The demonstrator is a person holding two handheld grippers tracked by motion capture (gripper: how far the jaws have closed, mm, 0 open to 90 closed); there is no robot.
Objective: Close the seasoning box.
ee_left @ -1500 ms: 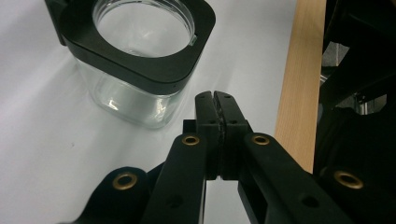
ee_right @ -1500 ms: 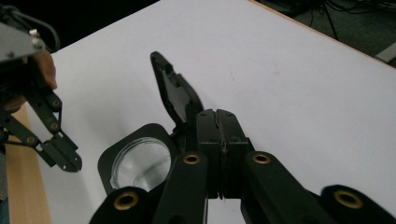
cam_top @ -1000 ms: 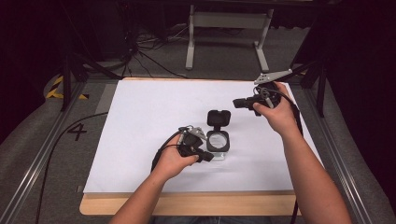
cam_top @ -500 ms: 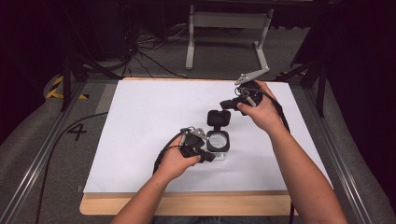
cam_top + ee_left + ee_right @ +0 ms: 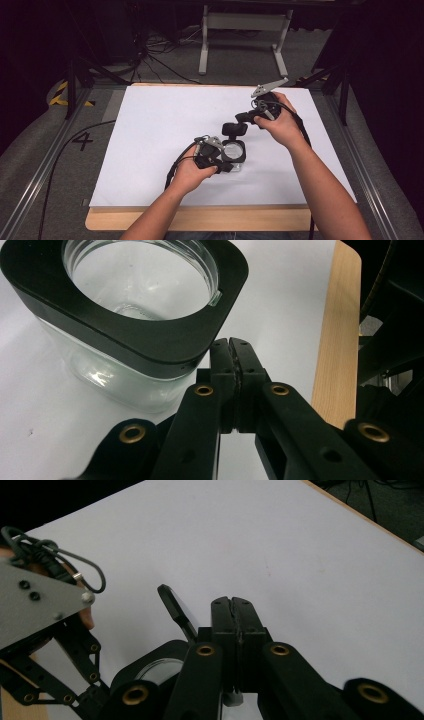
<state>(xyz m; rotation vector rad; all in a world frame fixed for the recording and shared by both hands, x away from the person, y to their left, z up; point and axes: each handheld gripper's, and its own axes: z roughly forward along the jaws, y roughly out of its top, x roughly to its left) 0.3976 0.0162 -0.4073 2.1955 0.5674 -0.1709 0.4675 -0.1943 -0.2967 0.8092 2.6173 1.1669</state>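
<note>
A clear glass jar [image 5: 234, 151] with a black square collar stands on the white sheet, its hinged black lid [image 5: 234, 129] raised open behind it. My left gripper [image 5: 228, 167] is shut, its tips against the near corner of the jar's collar [image 5: 150, 335], nothing between the jaws. The left gripper [image 5: 230, 344] sits just under that corner in its own view. My right gripper [image 5: 241, 118] is shut and hovers right beside the lid's upper right. In the right gripper view the gripper [image 5: 233, 603] is shut and empty, with the lid [image 5: 176, 611] edge-on just left of it.
The white sheet [image 5: 160, 125] covers a wooden table whose bare edge [image 5: 200, 220] runs along the near side. Metal rails flank the table, and a cable [image 5: 55, 160] trails at the left. The left gripper's grey plate [image 5: 40, 605] appears in the right gripper view.
My right gripper has moved left and nearer, from the table's far right to just beside the open lid. The left gripper has stayed at the jar.
</note>
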